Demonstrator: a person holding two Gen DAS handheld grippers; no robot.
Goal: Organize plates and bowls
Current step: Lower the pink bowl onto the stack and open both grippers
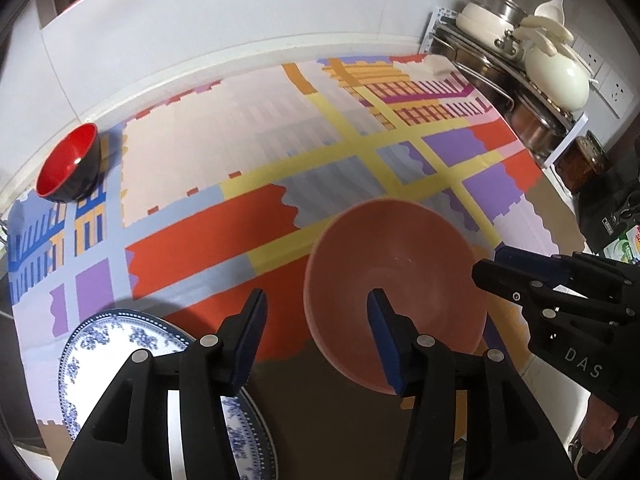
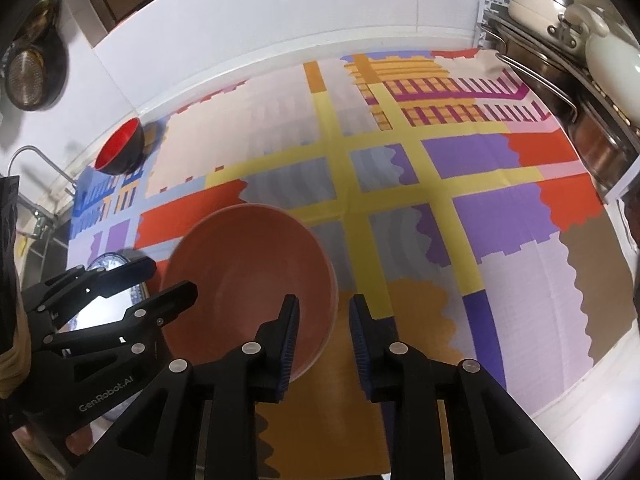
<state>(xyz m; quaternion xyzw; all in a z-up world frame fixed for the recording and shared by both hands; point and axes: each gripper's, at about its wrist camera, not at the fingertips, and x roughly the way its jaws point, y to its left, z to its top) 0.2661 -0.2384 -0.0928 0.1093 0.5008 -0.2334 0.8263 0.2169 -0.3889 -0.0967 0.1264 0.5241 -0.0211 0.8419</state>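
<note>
A large terracotta bowl [image 1: 396, 280] sits on the patterned cloth, also in the right wrist view [image 2: 248, 280]. My left gripper [image 1: 316, 320] is open, its jaws straddling the bowl's left rim without touching. My right gripper [image 2: 324, 320] is open, its jaws straddling the bowl's right rim; it also shows in the left wrist view [image 1: 500, 264]. A blue-and-white plate [image 1: 116, 344] lies at the near left under the left gripper. A red-and-black bowl [image 1: 70, 164] stands tilted at the far left by the wall, also in the right wrist view [image 2: 120, 148].
A metal rack [image 1: 516, 84] with pots, a cream pot [image 1: 556, 76] and a pan stands at the far right. A sink tap [image 2: 36, 160] and a hanging strainer [image 2: 28, 76] are at the left. A dark jar [image 1: 580, 160] stands beside the rack.
</note>
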